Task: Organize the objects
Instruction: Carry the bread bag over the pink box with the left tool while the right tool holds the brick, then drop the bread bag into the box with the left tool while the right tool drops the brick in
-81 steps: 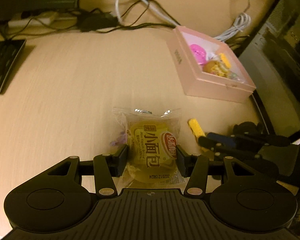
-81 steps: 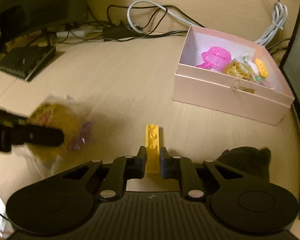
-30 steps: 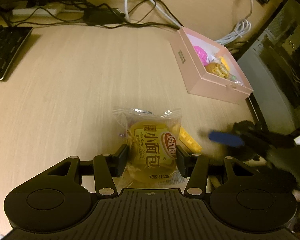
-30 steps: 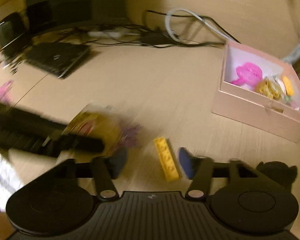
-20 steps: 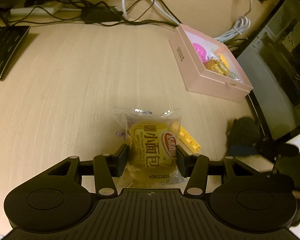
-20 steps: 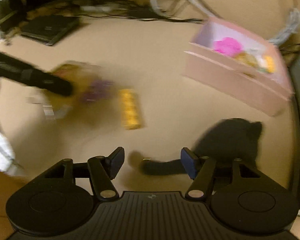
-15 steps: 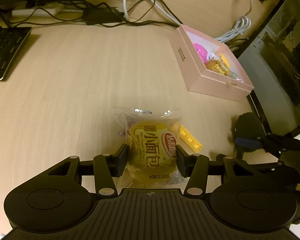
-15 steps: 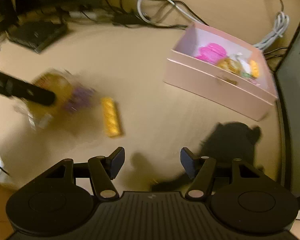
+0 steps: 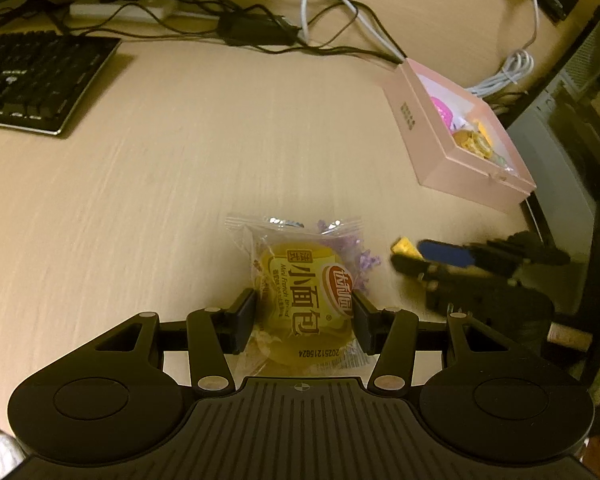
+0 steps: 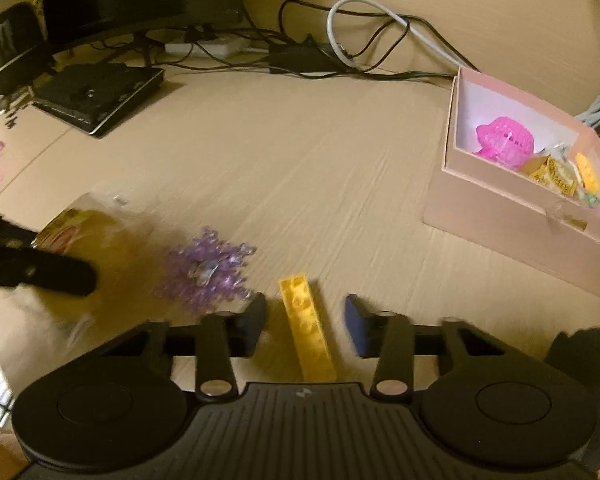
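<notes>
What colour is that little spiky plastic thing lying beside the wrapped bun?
Translucent purple. The spiky plastic piece shows best in the right wrist view, beside the wrapped bun.

dim amber light | fisheye bowing | motion blur (right view worst)

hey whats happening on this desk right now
A person with a handheld gripper in each hand is tidying small items into a pink box. The left gripper is shut on a packaged mini bread. The right gripper is open, its fingers on either side of a yellow brick lying on the desk. A purple crystal-like toy lies between the two. The box already holds a pink toy and some snacks.
</notes>
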A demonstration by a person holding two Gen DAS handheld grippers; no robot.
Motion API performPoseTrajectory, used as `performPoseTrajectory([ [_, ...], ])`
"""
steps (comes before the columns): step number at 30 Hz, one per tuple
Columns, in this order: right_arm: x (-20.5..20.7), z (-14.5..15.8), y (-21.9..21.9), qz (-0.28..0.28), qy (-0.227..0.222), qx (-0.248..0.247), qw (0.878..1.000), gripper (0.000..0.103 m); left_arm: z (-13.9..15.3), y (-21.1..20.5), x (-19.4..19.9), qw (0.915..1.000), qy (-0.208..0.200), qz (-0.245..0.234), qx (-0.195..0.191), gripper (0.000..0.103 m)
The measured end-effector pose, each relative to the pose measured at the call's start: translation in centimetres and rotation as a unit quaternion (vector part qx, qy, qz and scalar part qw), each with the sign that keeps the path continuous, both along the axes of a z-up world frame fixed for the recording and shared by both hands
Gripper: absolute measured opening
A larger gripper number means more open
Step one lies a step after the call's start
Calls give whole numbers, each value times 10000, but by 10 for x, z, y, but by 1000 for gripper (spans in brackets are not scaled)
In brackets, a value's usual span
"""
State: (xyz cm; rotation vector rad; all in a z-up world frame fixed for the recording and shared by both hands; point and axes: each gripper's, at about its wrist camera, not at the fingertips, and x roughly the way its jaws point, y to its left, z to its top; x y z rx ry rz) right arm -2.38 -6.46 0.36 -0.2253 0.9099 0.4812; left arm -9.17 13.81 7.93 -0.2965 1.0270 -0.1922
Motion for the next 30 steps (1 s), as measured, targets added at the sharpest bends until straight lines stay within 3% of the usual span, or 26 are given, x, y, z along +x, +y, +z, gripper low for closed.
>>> performPoseTrajectory([
  [5,-27,25,-15,111,-163,-41,9998,14,3,-7,1,9989,-14,-451,-83,54],
  [9,-45,57,-54,-283,-279,276,9988,14,20,-30,12,9948,-183,-968,-264,54],
  [18,-68,94,-129,-1367,-678,717,9857,14,68,-115,116,9877,-836,-1232,-479,54],
  [22,-68,96,-147,-1659,-848,682,9801,14,81,-156,161,9810,-1421,-1078,-768,55],
  [24,-70,95,-156,-1826,-870,737,9765,14,79,-176,178,9755,-1767,-1076,-743,55],
  [25,-71,94,-161,-1905,-872,771,9748,14,72,-193,190,9747,-1811,-1220,-475,55],
  [27,-72,91,-167,-1987,-857,810,9729,14,53,-216,210,9780,-1478,-1475,-41,55],
  [28,-73,90,-170,-2005,-861,804,9726,14,44,-220,216,9802,-1365,-1435,-47,54],
  [30,-73,88,-175,-2083,-946,783,9703,14,41,-216,218,9814,-1515,-1155,-237,54],
])
